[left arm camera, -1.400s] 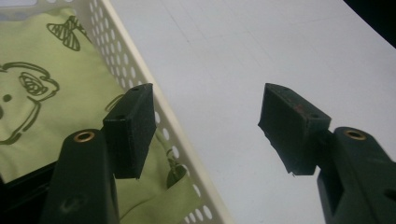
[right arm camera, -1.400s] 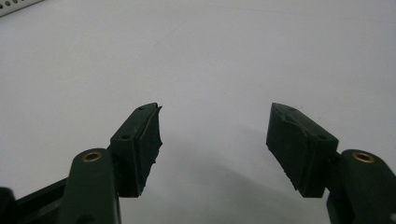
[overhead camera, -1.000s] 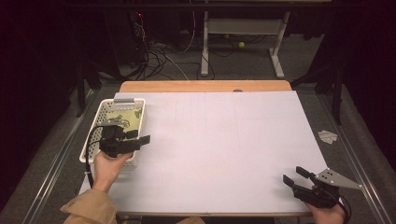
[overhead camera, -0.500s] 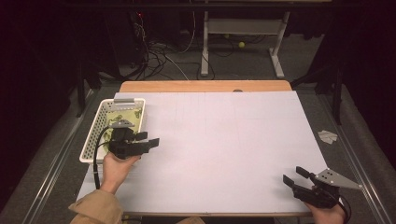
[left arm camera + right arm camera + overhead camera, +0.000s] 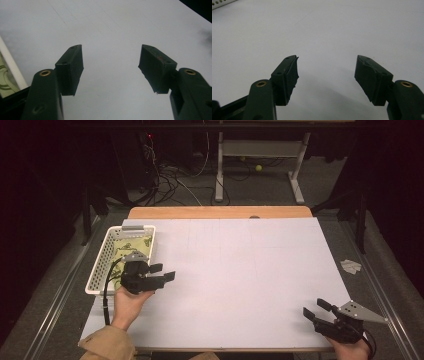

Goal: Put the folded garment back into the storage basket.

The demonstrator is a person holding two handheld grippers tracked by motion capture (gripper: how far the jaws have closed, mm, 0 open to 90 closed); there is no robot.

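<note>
My left gripper is held in a hand at the table's left side, just right of a white perforated basket, and it stands open with nothing between its jaws. In the left gripper view the open left gripper looks out over bare white tabletop, with the basket's rim at the left edge. My right gripper rests near the front right corner of the table, open and empty, a grey three-cornered plate on top. The right gripper view shows the open right gripper above plain white surface.
The basket holds green-patterned items. The white table sheet has a wooden strip along its far edge. Beyond the table are cables, a metal stand and a yellow ball on the floor. Crumpled paper lies right of the table.
My left gripper has moved right and slightly toward the front, from over the basket's edge to over the white tabletop. The right gripper has stayed where it was.
</note>
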